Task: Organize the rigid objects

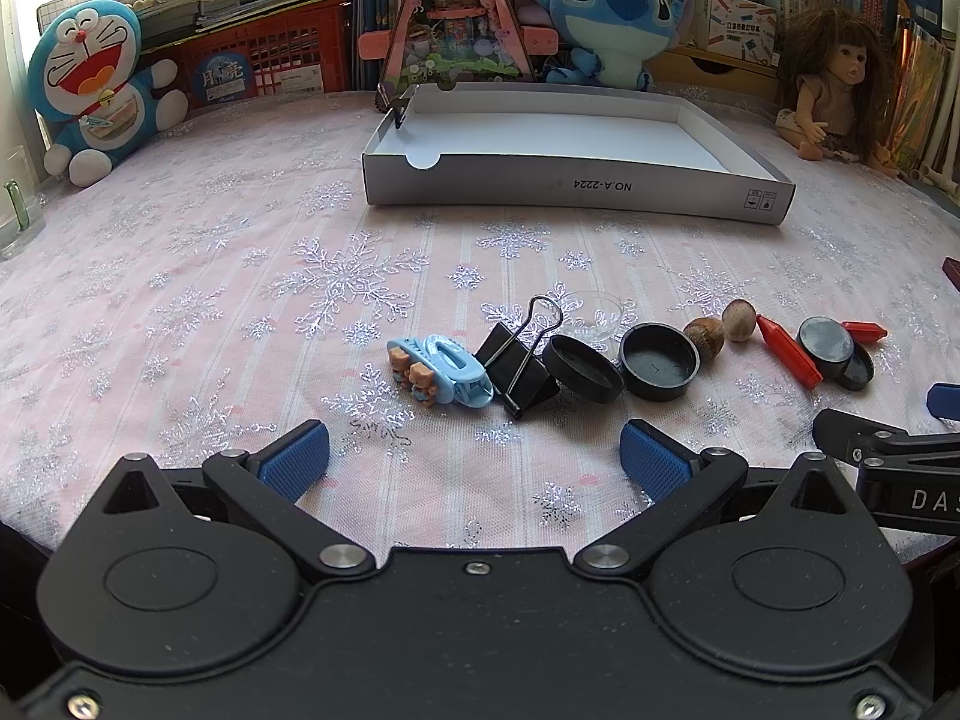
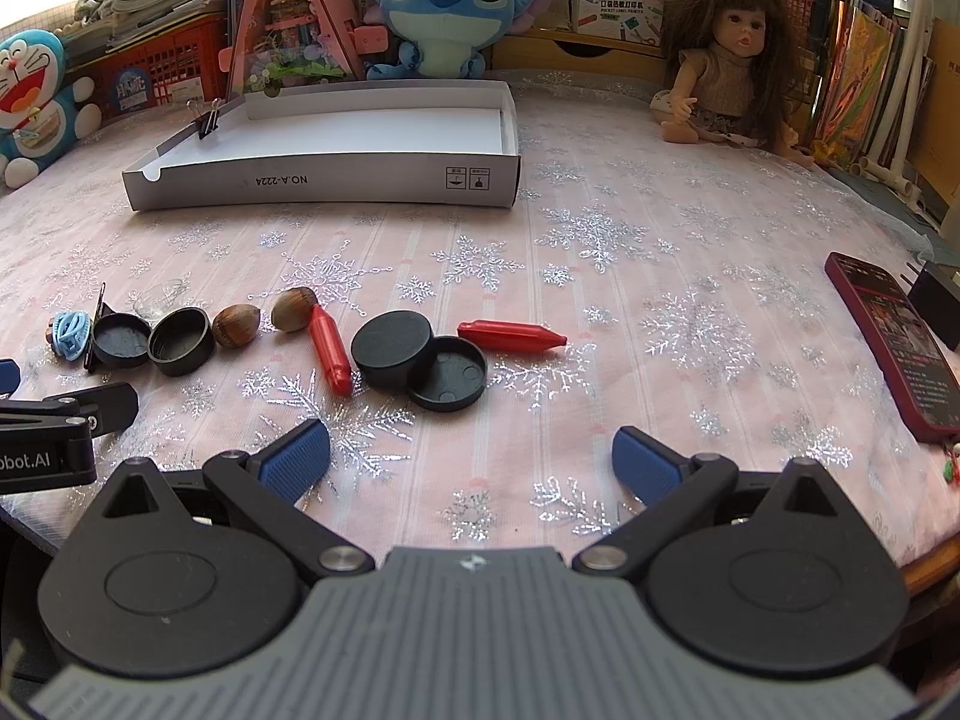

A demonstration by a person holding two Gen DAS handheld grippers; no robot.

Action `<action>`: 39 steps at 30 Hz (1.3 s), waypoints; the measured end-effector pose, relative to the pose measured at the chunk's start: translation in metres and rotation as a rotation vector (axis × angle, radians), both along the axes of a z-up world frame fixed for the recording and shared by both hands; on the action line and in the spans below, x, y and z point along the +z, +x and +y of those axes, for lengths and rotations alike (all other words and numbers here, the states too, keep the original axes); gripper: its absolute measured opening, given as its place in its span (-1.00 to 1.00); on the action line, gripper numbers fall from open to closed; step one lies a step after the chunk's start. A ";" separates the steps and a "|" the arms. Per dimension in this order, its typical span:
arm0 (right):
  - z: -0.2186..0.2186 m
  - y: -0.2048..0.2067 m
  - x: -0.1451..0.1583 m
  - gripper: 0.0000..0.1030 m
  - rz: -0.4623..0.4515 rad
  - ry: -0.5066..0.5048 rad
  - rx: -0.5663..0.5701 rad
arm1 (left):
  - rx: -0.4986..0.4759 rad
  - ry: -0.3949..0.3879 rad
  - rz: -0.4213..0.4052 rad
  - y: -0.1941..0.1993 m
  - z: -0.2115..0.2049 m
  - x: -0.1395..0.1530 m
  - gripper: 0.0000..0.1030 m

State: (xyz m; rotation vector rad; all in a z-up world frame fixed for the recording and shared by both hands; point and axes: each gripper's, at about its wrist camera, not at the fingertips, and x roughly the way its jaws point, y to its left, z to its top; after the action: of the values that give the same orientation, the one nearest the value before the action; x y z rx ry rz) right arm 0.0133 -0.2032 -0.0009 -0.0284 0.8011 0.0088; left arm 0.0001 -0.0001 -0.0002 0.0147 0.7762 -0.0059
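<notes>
Barely begun: ahead of both spread, empty grippers, left gripper (image 1: 474,456) and right gripper (image 2: 471,459), the row of small objects (image 2: 390,348) waits, and beyond it the box (image 1: 576,192) holds only a clipped binder clip (image 1: 399,114).

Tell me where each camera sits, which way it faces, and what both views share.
Left wrist: behind the open left gripper, low over the table, facing the blue hair clip and binder clip.
Right wrist: behind the open right gripper, facing the black caps.
Shared: white box, red crayons, nuts.
</notes>
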 end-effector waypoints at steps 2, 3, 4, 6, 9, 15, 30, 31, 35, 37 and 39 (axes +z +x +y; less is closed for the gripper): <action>0.000 0.000 0.000 1.00 0.000 0.000 0.000 | 0.000 0.000 0.000 0.000 0.000 0.000 1.00; 0.000 0.000 0.000 1.00 0.000 0.000 -0.001 | 0.000 0.000 0.000 0.000 0.000 0.000 1.00; 0.000 0.000 0.000 1.00 0.000 0.000 0.000 | 0.000 0.000 0.000 0.000 0.000 0.000 1.00; 0.000 0.000 0.000 1.00 0.000 0.000 -0.001 | 0.000 0.000 0.000 0.000 0.000 0.000 1.00; 0.000 -0.001 0.000 1.00 -0.001 0.000 0.000 | 0.001 0.004 0.000 0.000 0.000 0.000 1.00; 0.000 -0.006 -0.002 1.00 -0.037 0.006 0.007 | -0.012 0.000 0.000 -0.002 0.003 0.000 1.00; -0.003 -0.011 -0.007 1.00 -0.110 0.008 0.027 | -0.037 -0.002 -0.036 -0.003 0.005 -0.002 1.00; -0.003 -0.010 -0.006 1.00 -0.104 0.010 0.030 | -0.046 -0.005 -0.034 -0.003 0.006 -0.001 0.96; -0.009 -0.014 -0.004 1.00 -0.128 0.053 0.050 | -0.067 -0.019 -0.057 -0.007 0.014 0.005 0.57; -0.010 -0.018 -0.001 1.00 -0.156 0.054 0.056 | -0.065 -0.027 -0.068 -0.008 0.019 0.008 0.45; -0.011 -0.020 0.001 0.97 -0.184 0.041 0.066 | -0.055 -0.033 -0.079 -0.009 0.025 0.011 0.31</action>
State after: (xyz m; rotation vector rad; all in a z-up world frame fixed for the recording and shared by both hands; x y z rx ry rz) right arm -0.0068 -0.2141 0.0006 -0.0164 0.6158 0.0841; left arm -0.0085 0.0252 0.0108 0.0049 0.6961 -0.0705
